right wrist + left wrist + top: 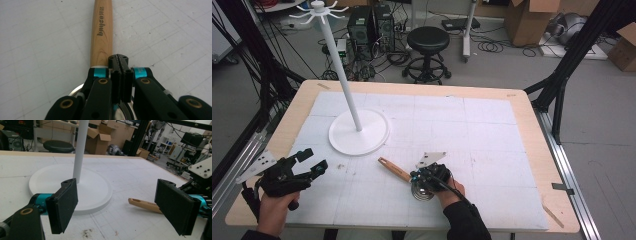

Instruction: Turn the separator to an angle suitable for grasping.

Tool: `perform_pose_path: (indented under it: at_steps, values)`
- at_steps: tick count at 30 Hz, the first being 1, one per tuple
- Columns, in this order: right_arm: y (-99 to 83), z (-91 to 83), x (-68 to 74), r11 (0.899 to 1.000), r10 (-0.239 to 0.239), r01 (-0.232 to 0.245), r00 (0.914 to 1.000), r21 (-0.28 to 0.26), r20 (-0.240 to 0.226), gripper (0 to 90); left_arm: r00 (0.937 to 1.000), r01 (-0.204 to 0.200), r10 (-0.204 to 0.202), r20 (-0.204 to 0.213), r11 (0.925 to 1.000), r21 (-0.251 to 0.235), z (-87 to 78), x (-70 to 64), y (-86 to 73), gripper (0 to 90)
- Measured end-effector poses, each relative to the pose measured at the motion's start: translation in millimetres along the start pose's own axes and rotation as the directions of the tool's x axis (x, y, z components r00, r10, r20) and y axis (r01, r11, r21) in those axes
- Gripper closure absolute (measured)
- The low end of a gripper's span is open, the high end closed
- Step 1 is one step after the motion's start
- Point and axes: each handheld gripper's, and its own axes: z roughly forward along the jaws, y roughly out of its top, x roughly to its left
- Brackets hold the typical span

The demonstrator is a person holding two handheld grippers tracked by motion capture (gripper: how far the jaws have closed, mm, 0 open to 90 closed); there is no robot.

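— White stand (358,132) on the table (532,120)?
— Yes. Left gripper (309,162) gapes wide beside it. Right gripper (421,177) is pinched together over the wooden-handled whisk (394,170), handle reading "buyer".

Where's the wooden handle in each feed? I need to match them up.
High view: the wooden handle lies lower centre, slanting up-left from the right claw.
Left gripper view: lower right, its far end hidden behind the right-hand jaw.
Right gripper view: top centre, running away from the closed jaws.
Shared landmark: the gridded white mat under it.
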Motion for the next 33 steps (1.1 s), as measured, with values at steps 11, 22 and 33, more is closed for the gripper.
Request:
perform_pose_path:
  at_steps: [11, 22, 33]
  values:
    - [-8.5, -46.9, -14.3, 0.977, 0.156, -0.140, 0.9836, -0.162, 0.091, 43.0, 1.0000, -0.001, 0.001, -0.004, 1.0000, -0.003, -1.1, 1.6, 0.2, 19.2]
    - [-35.6, -95.8, -28.6, 0.938, 0.257, -0.198, 0.9485, -0.285, 0.186, 34.1, 0.9999, -0.015, 0.015, -0.007, 0.9998, 0.009, 2.3, 3.2, 0.2, 24.6]
    - [-36.0, -94.5, -33.5, 0.927, 0.277, -0.212, 0.9431, -0.308, 0.184, 37.1, 0.9997, -0.019, 0.019, -0.017, 0.9997, 0.016, 2.7, 4.3, -0.4, 24.0]
